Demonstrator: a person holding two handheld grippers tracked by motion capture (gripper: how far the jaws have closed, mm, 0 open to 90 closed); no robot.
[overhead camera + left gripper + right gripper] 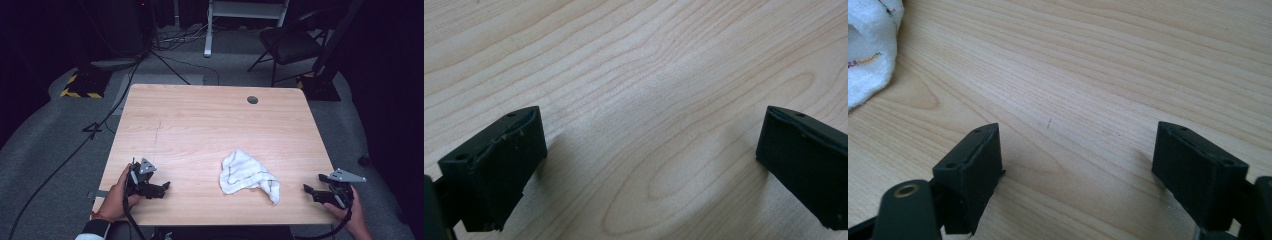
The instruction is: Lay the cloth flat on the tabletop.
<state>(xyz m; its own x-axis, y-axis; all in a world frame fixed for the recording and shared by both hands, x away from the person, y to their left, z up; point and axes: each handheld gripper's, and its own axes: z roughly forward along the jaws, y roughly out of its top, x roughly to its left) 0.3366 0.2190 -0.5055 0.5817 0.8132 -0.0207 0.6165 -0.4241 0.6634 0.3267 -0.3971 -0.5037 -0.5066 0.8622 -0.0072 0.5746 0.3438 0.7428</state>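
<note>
White towel point(247, 176) lies crumpled on desk point(200, 125) near front edge, between both tools; nearer right tool point(311, 192), to its left. Left tool point(165, 186) and right are seen wide open, nothing held.

The left claw point(651, 165) looks down at close range on a pale wooden surface point(649, 65), whose grain runs in long curved lines with an oval figure low in the middle. Its two black jaws rise from the bottom corners, standing wide apart with nothing between them but bare wood. Each jaw casts a soft shadow on the surface beside it.
</note>
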